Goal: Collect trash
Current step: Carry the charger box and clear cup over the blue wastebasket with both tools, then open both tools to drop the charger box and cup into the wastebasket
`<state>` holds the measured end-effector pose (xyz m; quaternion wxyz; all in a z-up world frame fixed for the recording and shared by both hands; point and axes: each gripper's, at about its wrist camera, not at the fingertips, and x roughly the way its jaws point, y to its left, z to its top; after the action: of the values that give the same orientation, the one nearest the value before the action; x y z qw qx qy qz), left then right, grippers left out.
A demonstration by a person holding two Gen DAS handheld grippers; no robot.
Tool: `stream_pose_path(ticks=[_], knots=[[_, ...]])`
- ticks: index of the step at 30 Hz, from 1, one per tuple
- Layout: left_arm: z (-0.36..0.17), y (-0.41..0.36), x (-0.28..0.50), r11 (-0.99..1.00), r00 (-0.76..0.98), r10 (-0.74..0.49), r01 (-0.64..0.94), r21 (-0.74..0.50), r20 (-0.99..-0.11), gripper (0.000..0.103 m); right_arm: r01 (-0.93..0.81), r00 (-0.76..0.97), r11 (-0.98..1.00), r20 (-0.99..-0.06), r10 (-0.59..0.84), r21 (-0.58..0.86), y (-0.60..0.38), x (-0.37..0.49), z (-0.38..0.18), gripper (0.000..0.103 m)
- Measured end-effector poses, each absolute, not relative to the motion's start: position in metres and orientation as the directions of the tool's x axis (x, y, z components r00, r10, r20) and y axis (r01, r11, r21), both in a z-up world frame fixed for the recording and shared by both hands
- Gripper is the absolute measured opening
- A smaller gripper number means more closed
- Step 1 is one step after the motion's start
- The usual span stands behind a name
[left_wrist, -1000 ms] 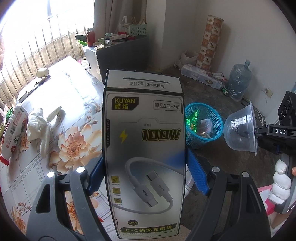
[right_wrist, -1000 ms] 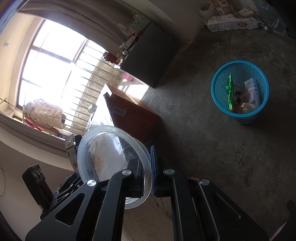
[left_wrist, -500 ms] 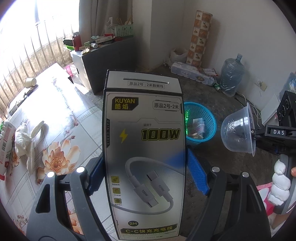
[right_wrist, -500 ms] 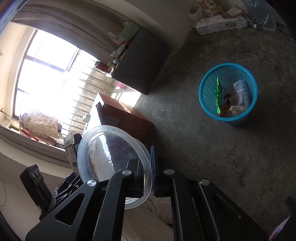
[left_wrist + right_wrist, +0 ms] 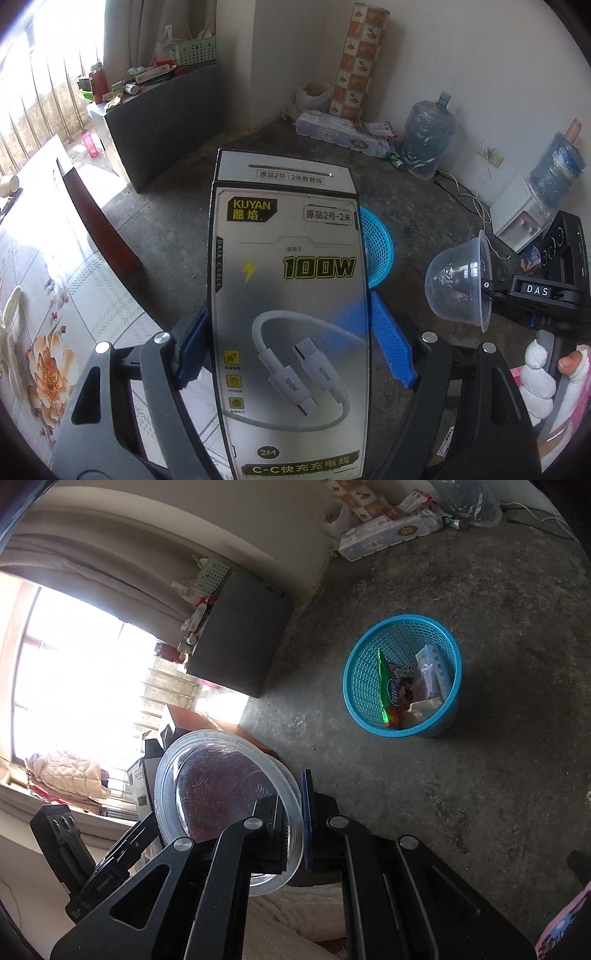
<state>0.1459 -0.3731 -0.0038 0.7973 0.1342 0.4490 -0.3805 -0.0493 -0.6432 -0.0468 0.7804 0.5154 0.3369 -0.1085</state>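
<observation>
Basket [image 5: 402, 675] on floor, part full, landmark | box [image 5: 291, 314] before basket, upright in left gripper [image 5: 288, 350], jaws wide and pressing its side edges; likely light stiff card, edges suit the grip | bowl [image 5: 225, 812] well short of basket, rim pinched in nearly closed right gripper [image 5: 293, 823]; thin, flexible, slippery.
</observation>
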Motion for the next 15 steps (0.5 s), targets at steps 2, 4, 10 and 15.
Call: stream_pose_path(ticks=[2,4,10,15], knots=[[-0.011,-0.389,0.15,0.66,0.279,-0.49,0.738,-0.142,-0.826,0.075,0.54,0.743,0.424,-0.648,0.165,0.727,-0.654,-0.052,-0.055,0.007],[-0.019,-0.404,0.156,0.645,0.243,-0.497,0.745,-0.168,-0.833,0.075,0.563,0.736,0.402,-0.659,0.155,0.722,-0.664,-0.053,-0.065,0.007],[-0.046,-0.451,0.177,0.615,0.144,-0.498,0.754,-0.231,-0.855,0.074,0.62,0.703,0.351,-0.695,0.149,0.702,-0.693,-0.041,-0.099,0.007],[-0.06,-0.504,0.199,0.592,0.074,-0.513,0.752,-0.289,-0.855,0.073,0.651,0.692,0.296,-0.706,0.147,0.699,-0.732,-0.005,-0.123,0.008]])
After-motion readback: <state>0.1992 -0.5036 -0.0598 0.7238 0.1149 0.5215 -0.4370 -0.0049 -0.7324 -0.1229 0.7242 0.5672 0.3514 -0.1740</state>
